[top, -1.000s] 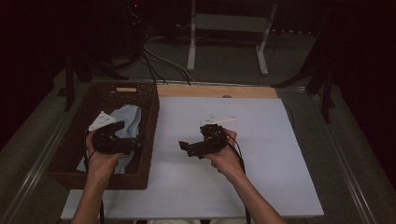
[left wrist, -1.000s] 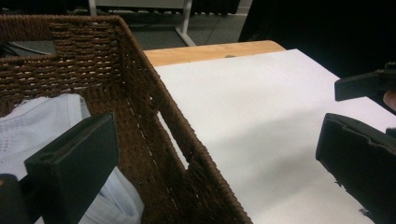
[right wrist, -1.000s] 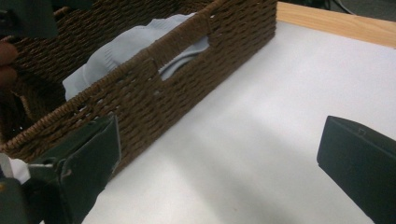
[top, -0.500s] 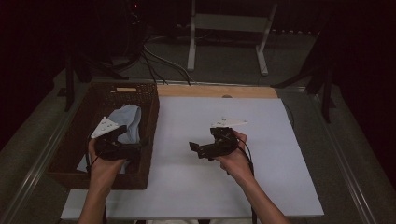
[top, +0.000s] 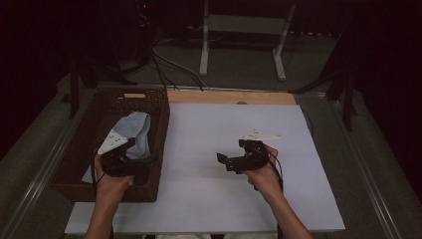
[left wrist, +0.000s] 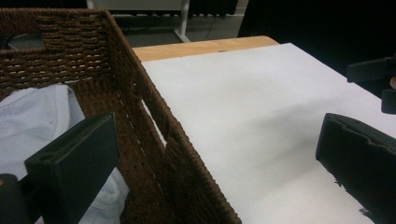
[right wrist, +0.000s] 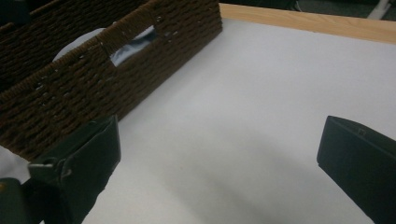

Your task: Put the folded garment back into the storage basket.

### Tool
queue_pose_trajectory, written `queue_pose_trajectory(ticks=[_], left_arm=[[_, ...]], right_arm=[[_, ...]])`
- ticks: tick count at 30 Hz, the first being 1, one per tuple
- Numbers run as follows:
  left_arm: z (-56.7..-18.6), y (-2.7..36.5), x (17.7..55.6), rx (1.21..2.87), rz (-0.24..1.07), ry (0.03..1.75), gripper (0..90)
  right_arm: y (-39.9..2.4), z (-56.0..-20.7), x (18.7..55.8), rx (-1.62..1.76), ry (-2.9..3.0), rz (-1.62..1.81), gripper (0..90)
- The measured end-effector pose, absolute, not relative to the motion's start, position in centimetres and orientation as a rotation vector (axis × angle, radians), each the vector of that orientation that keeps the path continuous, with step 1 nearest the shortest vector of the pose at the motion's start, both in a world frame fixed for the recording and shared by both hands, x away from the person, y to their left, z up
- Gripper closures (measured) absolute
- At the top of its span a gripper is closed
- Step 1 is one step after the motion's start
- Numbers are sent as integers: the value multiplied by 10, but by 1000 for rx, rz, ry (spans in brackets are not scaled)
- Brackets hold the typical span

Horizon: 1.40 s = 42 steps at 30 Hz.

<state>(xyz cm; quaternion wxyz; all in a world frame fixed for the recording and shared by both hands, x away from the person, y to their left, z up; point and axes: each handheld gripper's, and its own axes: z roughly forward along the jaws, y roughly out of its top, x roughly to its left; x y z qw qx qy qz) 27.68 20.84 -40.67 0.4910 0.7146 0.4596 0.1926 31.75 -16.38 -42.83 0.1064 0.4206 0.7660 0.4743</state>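
Cloth (top: 133, 133) sits in the basket (top: 160, 119); our left gripper (top: 142, 167) straddles its near wall, both jaws spread, empty. We could snag wicker instead, right gripper (top: 225, 160) idle beside it.

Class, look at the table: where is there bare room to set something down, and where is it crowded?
The white tabletop is bare between the wicker basket and the right tool, and along the far wooden edge. The basket is crowded: pale cloth lies inside, with the left tool straddling its wall.
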Motion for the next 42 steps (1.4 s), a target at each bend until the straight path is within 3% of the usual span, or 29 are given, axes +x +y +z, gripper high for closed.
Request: queue_pose_trajectory(ticks=[42], left_arm=[[-413,211,266,1716,499,1112,12]], right_arm=[[-248,-452,283,1326,2050,1397,0]])
